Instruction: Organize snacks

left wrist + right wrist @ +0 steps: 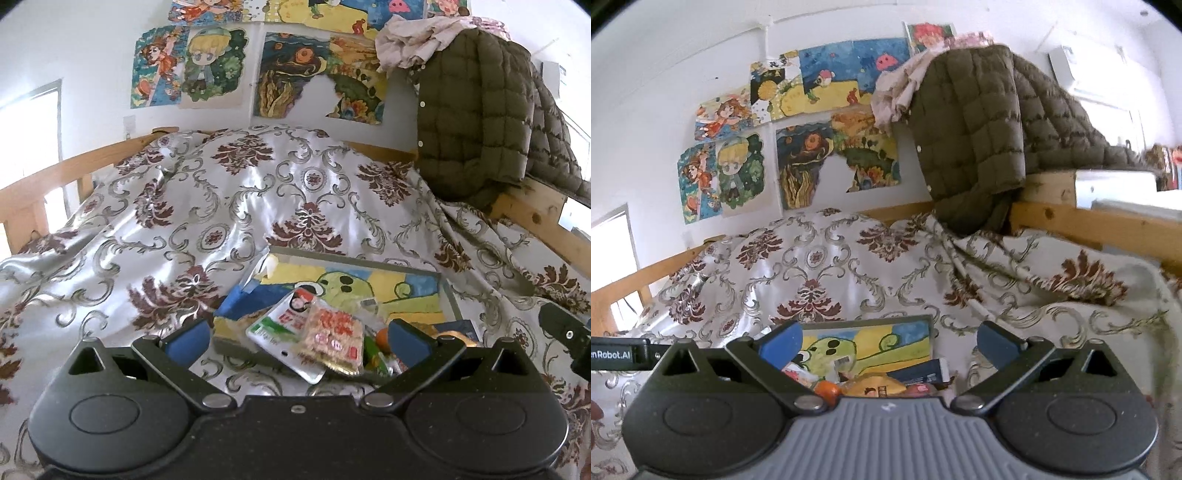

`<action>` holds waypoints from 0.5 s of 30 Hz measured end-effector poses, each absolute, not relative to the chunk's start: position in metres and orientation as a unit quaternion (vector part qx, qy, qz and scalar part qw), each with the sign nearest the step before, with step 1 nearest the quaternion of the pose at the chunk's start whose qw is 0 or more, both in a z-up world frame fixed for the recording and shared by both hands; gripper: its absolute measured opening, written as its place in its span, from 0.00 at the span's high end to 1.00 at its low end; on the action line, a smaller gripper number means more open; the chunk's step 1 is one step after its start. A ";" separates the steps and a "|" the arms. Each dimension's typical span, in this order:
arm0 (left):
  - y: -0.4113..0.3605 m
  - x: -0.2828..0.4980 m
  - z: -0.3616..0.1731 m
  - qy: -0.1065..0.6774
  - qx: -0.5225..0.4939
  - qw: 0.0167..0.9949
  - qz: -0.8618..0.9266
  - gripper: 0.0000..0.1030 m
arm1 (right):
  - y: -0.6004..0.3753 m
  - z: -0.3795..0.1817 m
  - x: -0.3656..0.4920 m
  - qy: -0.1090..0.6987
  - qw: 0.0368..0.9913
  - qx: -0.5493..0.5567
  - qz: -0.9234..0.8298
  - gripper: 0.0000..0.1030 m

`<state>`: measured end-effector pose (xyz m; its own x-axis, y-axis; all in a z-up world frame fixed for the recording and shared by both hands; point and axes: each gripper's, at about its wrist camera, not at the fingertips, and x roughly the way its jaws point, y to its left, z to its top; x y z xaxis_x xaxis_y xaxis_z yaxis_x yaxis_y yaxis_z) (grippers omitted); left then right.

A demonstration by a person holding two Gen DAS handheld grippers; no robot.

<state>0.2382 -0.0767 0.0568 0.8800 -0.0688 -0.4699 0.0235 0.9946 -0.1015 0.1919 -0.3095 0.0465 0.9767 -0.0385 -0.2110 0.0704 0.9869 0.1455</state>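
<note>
Satin bedcover (229,206), patterned in maroon and grey, spreads under both my grippers, and the snacks sit heaped on a painted shallow tray (406,286) lying flat on it. My left gripper (297,338) stands spread wide with nothing between its blue pads; just ahead of it and slightly right of centre lies the pink cracker packet (334,338), resting on a white-and-green pouch (280,332), its long side running slantwise away from me to the left. My right gripper (888,345) is likewise released and empty, with an orange-coloured snack (827,390) and a dark blue box (923,371) low beneath its mouth. I judge the left hand nearer the cracker packet, so that reach falls to it.
</note>
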 end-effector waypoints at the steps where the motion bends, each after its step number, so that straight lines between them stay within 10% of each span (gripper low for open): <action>1: -0.076 0.233 0.056 0.243 -0.046 0.969 -0.025 0.01 | -0.309 0.048 0.186 0.102 0.992 0.075 -0.027 0.00; 15: -0.071 0.150 0.042 0.224 -0.033 0.974 -0.032 0.01 | -0.289 0.050 0.109 0.099 0.991 0.083 -0.026 0.00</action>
<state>0.1504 -0.0711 0.0422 0.8979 -0.0779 -0.4332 0.0480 0.9957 -0.0794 0.1092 -0.2891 0.0504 0.9791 -0.0352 -0.2004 0.0681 0.9849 0.1594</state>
